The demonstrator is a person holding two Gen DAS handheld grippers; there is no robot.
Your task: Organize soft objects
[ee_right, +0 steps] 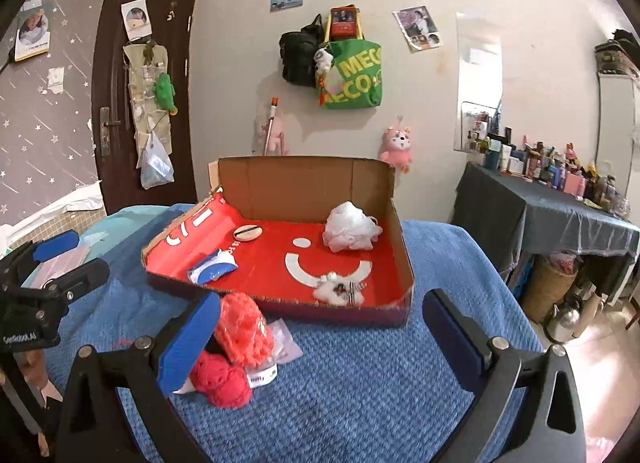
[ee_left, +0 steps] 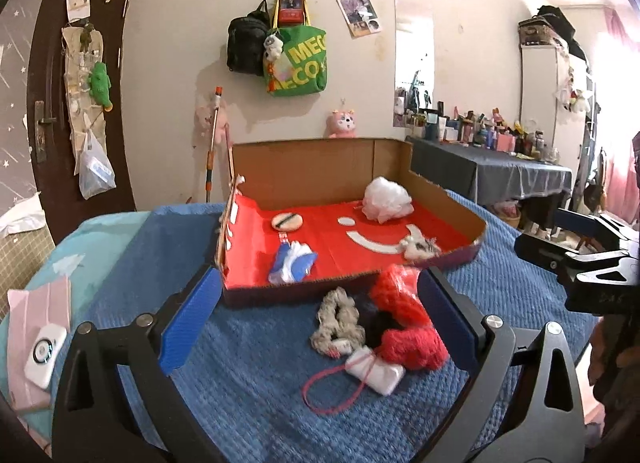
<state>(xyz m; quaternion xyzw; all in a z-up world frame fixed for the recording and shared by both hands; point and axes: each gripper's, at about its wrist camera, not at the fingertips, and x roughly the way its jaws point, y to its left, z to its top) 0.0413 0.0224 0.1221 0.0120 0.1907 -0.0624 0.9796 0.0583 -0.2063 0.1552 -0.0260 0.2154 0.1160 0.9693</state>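
A cardboard box point(ee_left: 312, 151) lined in red lies on the bed. It holds a white mesh pouf point(ee_left: 386, 199), a round powder puff point(ee_left: 287, 221), a blue-and-white cloth item point(ee_left: 292, 263) and a small white fluffy toy point(ee_left: 420, 247). In front of the box sits a loose pile: red yarn point(ee_left: 404, 327), a beige scrunchie point(ee_left: 338, 319), something black, and a white folded cloth point(ee_left: 374, 369) on a pink cord. My left gripper point(ee_left: 316, 315) is open, its pads either side of this pile. My right gripper point(ee_right: 320, 335) is open over bare blanket, the red yarn point(ee_right: 236, 347) beside its left pad.
A blue blanket point(ee_left: 260, 403) covers the bed. A pink case with a white device point(ee_left: 36, 343) lies at the bed's left edge. A dark-draped table point(ee_right: 560, 215) crowded with bottles stands to the right. Behind are a dark door point(ee_right: 120, 103) and hanging bags point(ee_right: 352, 75).
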